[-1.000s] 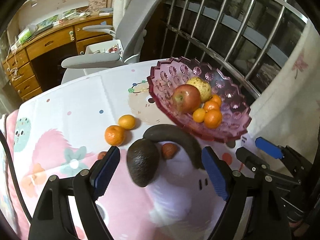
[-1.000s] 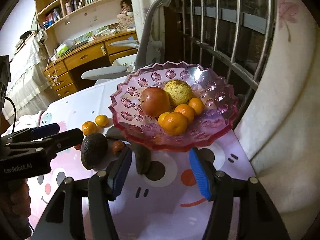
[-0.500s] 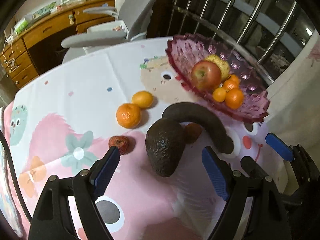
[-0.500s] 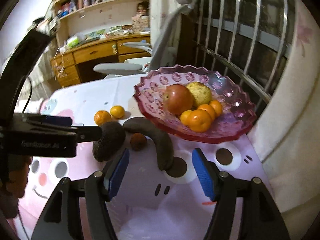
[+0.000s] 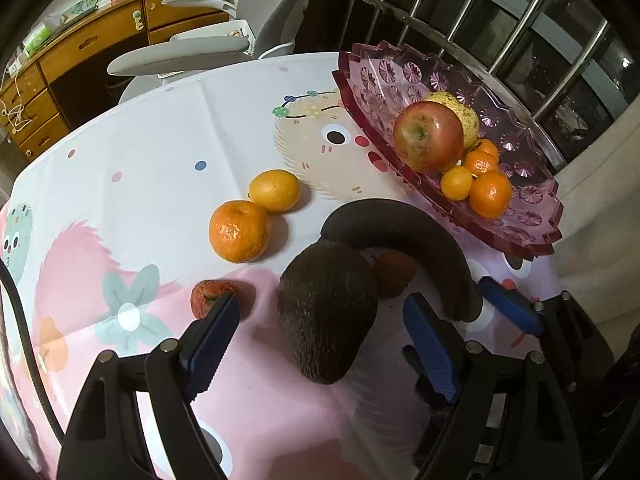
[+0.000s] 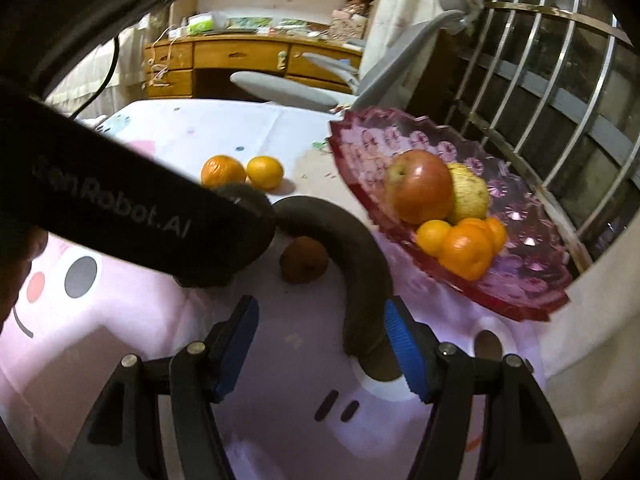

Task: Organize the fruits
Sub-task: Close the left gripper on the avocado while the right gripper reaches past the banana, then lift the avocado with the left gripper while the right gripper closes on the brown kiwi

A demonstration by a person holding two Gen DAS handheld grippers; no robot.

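both grippers are sinking closer: left gripper [image 5: 320, 344] gaping around the pebbly avocado [image 5: 327, 312]; right gripper [image 6: 320, 344], just widening, bracketing the curved dark banana [image 6: 352, 264].

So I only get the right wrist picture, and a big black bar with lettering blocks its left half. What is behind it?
Observer: That bar is the left hand-held gripper. A dark avocado lies on the table between its open fingers, and neither pad presses on it.
Operator: Is there any fruit I miss altogether?
Observer: Yes, a small red fruit on the tablecloth. It sits right at the fingertip on the left of the left wrist picture.
Operator: Does the avocado touch the blackened banana?
Observer: Its narrow end meets one tip of the banana.
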